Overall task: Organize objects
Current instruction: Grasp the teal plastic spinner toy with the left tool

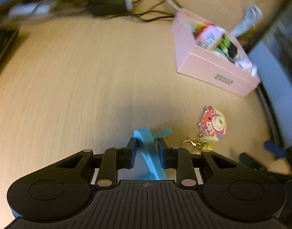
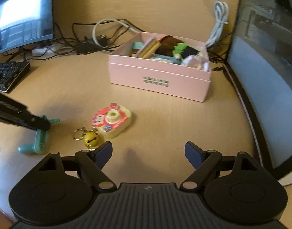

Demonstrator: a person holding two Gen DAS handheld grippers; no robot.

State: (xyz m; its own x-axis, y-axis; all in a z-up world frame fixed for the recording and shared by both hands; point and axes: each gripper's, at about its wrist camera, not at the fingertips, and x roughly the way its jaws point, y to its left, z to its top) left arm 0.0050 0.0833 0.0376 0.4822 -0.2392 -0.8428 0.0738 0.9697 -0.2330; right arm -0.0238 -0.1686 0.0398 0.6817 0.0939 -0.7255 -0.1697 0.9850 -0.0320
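On the left, our left gripper [image 1: 147,148] has its fingers clenched on a blue plastic clip [image 1: 148,152], which rests low on the bench [image 1: 69,87], apparently gripped for carrying to the box. Just right of it lies a toy camera keychain [image 2: 112,120] with a yellow bell [image 2: 91,139], not yet collected. Our right gripper [image 2: 148,152] hovers near the keychain, fingers spread wide and holding nothing, likely waiting its turn. Farther right and back stands the pink box [image 2: 159,76], already holding a mix of small items, seemingly the collection point. Cables [image 2: 85,43] trail behind it.
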